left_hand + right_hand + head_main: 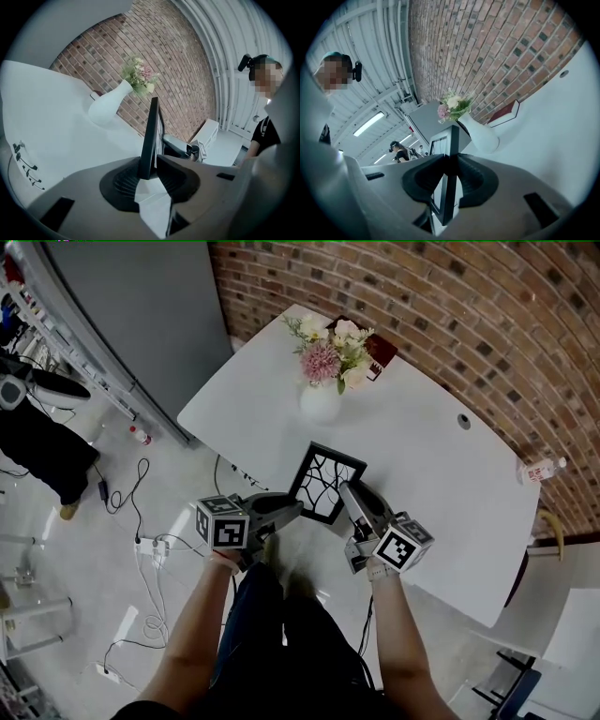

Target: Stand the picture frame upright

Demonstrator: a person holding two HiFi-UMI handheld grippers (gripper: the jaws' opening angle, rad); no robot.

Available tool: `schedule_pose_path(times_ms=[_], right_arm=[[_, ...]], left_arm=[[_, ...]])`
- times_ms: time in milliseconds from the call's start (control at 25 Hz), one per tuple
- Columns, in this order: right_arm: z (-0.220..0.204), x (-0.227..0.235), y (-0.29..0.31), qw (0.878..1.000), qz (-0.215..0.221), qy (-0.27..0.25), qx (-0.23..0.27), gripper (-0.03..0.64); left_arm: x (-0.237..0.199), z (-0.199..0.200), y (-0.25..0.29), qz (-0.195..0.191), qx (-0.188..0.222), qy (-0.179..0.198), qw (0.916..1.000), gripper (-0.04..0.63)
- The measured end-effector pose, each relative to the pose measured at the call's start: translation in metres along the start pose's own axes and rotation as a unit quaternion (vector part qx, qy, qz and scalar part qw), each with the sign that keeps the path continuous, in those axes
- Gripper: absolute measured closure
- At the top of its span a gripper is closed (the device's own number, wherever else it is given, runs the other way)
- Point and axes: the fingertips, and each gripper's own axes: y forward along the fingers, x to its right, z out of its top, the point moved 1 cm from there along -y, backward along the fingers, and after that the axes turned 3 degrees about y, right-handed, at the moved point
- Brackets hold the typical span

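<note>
Head view — left claw (pixel 294 510), right claw (pixel 348 489) grip picture frame (pixel 325 476).

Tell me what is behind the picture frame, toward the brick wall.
A white vase of flowers stands on the table behind the picture frame. A dark red thing lies beyond, partly covered by the flowers.

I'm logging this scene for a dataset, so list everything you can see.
Table: one, white, beside brick wall.
Frame: one, black, held at table's near edge.
Vase: one, white, table's far side.
Flowers: one bunch, pink and cream, in vase.
Bottle: one, clear, table's right edge.
Power strip: one, white, floor, left.
Left gripper: one, grey, shut on frame's left edge.
Right gripper: one, grey, shut on frame's right edge.
</note>
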Motion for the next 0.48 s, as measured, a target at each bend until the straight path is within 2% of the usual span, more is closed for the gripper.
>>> schedule_pose_path(times_ms=[200, 480], right_arm=[[0.008, 0.011, 0.017, 0.999, -0.008, -0.006, 0.032, 0.528], [0.015, 0.022, 0.050, 0.998, -0.037, -0.025, 0.051, 0.529]], left_arm=[[-0.022, 0.018, 0.007, -0.016, -0.007, 0.010, 0.9998, 0.483], [-0.061, 0.037, 0.011, 0.000, -0.047, 0.064, 0.9969, 0.459]])
